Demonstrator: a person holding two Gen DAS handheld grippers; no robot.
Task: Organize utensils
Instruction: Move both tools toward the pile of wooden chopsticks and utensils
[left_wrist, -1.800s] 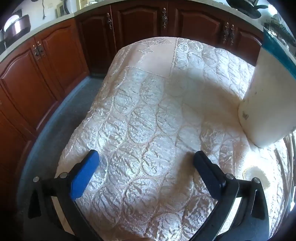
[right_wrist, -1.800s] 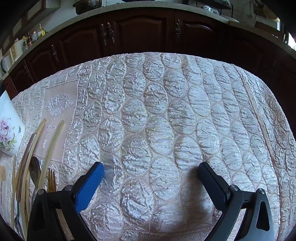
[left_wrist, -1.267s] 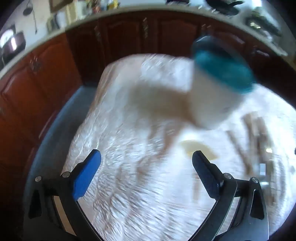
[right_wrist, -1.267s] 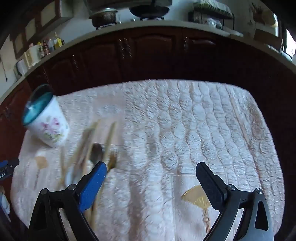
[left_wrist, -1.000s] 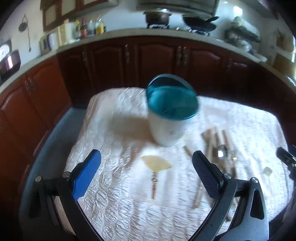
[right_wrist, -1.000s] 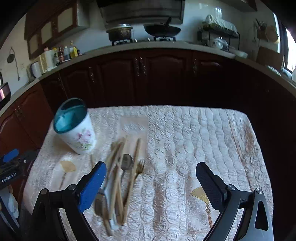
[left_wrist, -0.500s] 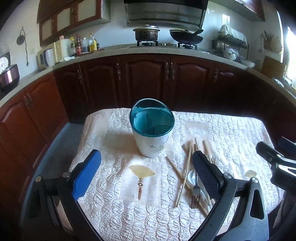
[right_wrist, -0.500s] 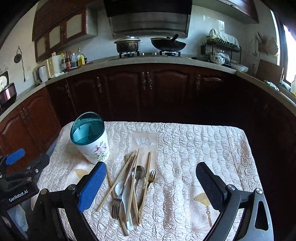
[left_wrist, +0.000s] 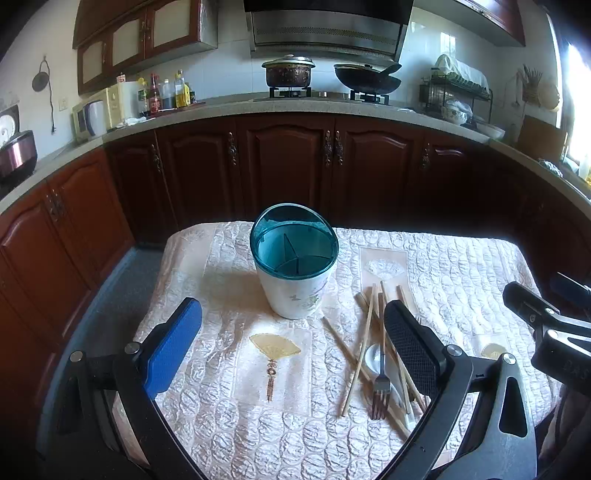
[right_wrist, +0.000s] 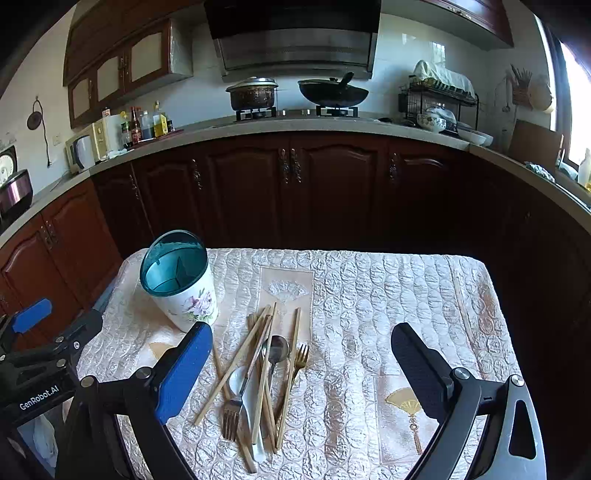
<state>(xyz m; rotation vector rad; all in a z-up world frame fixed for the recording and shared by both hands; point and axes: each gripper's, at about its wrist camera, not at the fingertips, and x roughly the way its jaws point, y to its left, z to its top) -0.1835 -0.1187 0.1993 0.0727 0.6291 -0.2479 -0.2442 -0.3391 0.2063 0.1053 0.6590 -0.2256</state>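
Change: both grippers have pulled up and back from the cloth, so the whole table (right_wrist: 461, 295) now shows.
Left gripper (left_wrist: 293, 332): jaws wide apart, holding nothing, raised over the near left part of the table.
Right gripper (right_wrist: 301, 363): jaws wide apart, empty, raised over the near edge.
Utensils: chopsticks (right_wrist: 258, 354), two forks (right_wrist: 231, 415), a spoon (right_wrist: 275, 349) and a white spoon (right_wrist: 236, 380) lie crossed in one heap near the middle of the near edge.
Holder (right_wrist: 179, 280): a flowered white cup with a teal rim, upright toward the far left corner, just beside the heap.
Holder contents: dividers split it into compartments; all look empty.
Step, as judged: picking the first piece.
Doing it well: take a top piece such as a chopstick, grip near one end, and drop it upright into one compartment, keeping kinds together.
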